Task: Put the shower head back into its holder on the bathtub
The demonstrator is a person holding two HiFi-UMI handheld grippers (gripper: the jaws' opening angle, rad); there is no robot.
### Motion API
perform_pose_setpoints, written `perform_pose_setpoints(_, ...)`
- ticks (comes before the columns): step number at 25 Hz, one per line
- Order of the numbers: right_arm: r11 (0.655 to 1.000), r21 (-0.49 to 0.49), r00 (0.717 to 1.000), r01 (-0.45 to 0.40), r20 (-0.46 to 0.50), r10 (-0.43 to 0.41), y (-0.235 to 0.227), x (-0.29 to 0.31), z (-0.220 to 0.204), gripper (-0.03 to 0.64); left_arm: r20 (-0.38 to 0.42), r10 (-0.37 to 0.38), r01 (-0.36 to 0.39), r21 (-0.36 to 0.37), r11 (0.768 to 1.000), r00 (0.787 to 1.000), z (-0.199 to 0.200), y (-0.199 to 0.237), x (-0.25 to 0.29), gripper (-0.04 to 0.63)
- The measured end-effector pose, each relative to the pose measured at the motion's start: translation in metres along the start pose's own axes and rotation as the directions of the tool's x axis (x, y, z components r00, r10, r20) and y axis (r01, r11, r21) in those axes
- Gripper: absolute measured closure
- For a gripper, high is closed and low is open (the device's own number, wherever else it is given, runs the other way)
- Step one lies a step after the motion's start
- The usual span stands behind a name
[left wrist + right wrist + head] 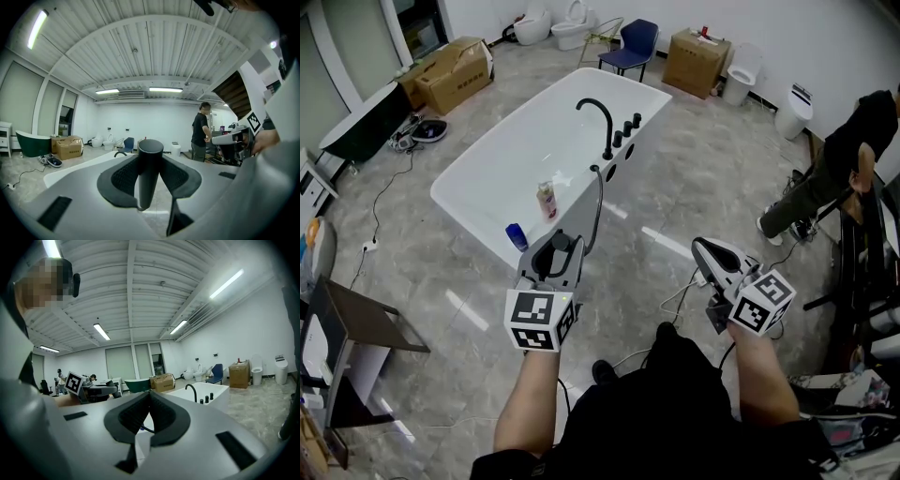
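- Upper left of the head view: a cardboard box [455, 73] sits on the floor, well apart from the white bathtub [478, 192].
- A thin cable [380, 202] trails over the tiles by the left edge.
- On the tub's near rim stand a pink bottle [547, 200] and a blue container [517, 236], between the left gripper and the basin.
- Low centre, the left gripper [553, 255] has its jaws partway apart, clamped on the black shower head [562, 244], which is held off the tub just in front of its near end.
- The hose [598, 206] curves up to the tub's deck beside the black faucet [598, 120].
- Lower right, the right gripper [701, 248] has its jaws pressed together on nothing.
- At the right edge a person [834, 173] in dark clothes leans by a rack.
- Only the left gripper view shows the shower head's [150, 154] round handle upright between the pads [123, 180], and a dark green tub [33, 143] at the far left.
- Only the right gripper view shows that gripper's pads [165, 417] meeting, with the bathtub [208, 393] at centre right.
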State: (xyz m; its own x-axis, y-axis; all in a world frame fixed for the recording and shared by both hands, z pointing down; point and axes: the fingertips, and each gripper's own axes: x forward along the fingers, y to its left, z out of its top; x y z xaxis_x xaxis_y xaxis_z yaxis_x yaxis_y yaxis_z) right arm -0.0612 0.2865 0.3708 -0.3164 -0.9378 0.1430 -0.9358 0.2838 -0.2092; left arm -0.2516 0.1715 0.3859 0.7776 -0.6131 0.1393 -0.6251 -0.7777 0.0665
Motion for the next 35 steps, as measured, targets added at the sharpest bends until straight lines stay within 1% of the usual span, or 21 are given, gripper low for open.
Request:
perform_pose_setpoints(6, 0.998, -0.043, 0.999, -0.038, -0.026, 0.037, -0.007, 0.025, 0.000, 0.600, -0.001, 0.013, -0.013, -0.001, 1.000, 1.000, 0.001, 0.003, 0.018, 0.442)
perform_pose_setpoints(10, 0.997, -0.005, 0.997, -0.080, -0.013, 0.080, -0.021, 0.048, 0.001, 0.600, 0.001, 0.035, -0.035, 0.009, 0.999, 0.999, 0.007, 0.012, 0.036, 0.442)
perform_pose_setpoints(13, 0.994, 0.021, 0.994, -0.106, 0.001, 0.106, -0.039, 0.063, 0.001, 0.600, -0.009, 0.047, -0.046, 0.021, 0.999, 0.999, 0.011, 0.016, 0.055, 0.442)
perform_pose_setpoints(17, 0.991, 0.061, 0.993, -0.121, 0.006, 0.121, -0.079, 0.081, 0.005, 0.600, -0.028, 0.059, -0.058, 0.035, 0.998, 0.998, 0.016, 0.018, 0.097, 0.442)
perform_pose_setpoints(25, 0.983, 0.127, 0.991, -0.133, 0.010, 0.133, -0.172, 0.096, 0.016, 0.600, -0.072, 0.059, -0.057, 0.038, 0.998, 0.996, 0.025, 0.003, 0.190, 0.442)
perform_pose_setpoints(30, 0.972, 0.171, 0.987, -0.160, 0.005, 0.161, -0.221, 0.102, 0.015, 0.600, -0.104, 0.085, -0.081, 0.041, 0.996, 0.991, 0.030, -0.006, 0.240, 0.443)
perform_pose_setpoints(35, 0.963, 0.200, 0.983, -0.181, 0.009, 0.183, -0.259, 0.100, 0.018, 0.600, -0.120, 0.112, -0.106, 0.058, 0.993, 0.986, 0.038, -0.017, 0.276, 0.443)
